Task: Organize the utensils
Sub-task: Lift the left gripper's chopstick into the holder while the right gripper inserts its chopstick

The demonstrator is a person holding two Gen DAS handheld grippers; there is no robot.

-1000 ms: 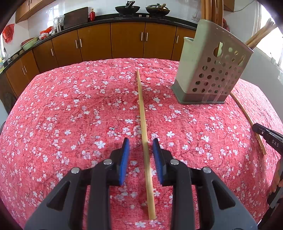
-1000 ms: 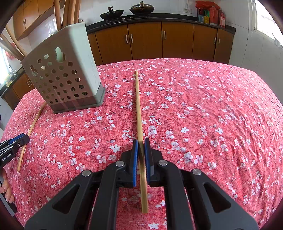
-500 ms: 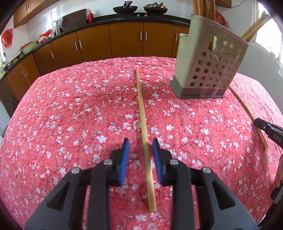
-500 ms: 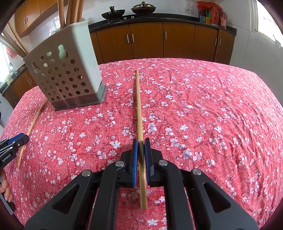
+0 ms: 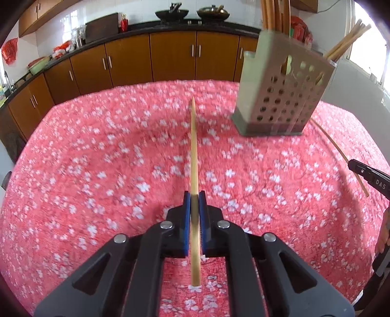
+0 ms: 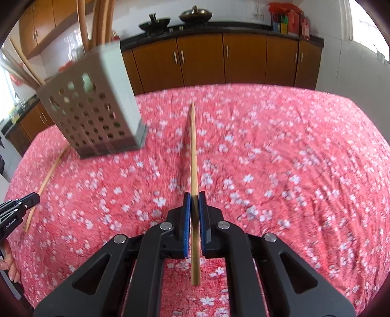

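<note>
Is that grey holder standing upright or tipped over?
Upright: the holder stands on its base on the red cloth, chopsticks poking out its top.

Red floral cloth (image 5: 97,151), brown cabinets (image 5: 170,56) behind, wok (image 5: 171,13) & lidded pot (image 5: 213,12) on counter (image 6: 219,25), window (image 6: 365,22) at rt.

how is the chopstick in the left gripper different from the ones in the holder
The held chopstick is clamped between the left gripper's pads and points low across the cloth toward the cabinets. The stored chopsticks stand up out of the holder, leaning on its rim. The held chopstick is a single one; the stored chopsticks are several. All look like pale wooden sticks.
</note>
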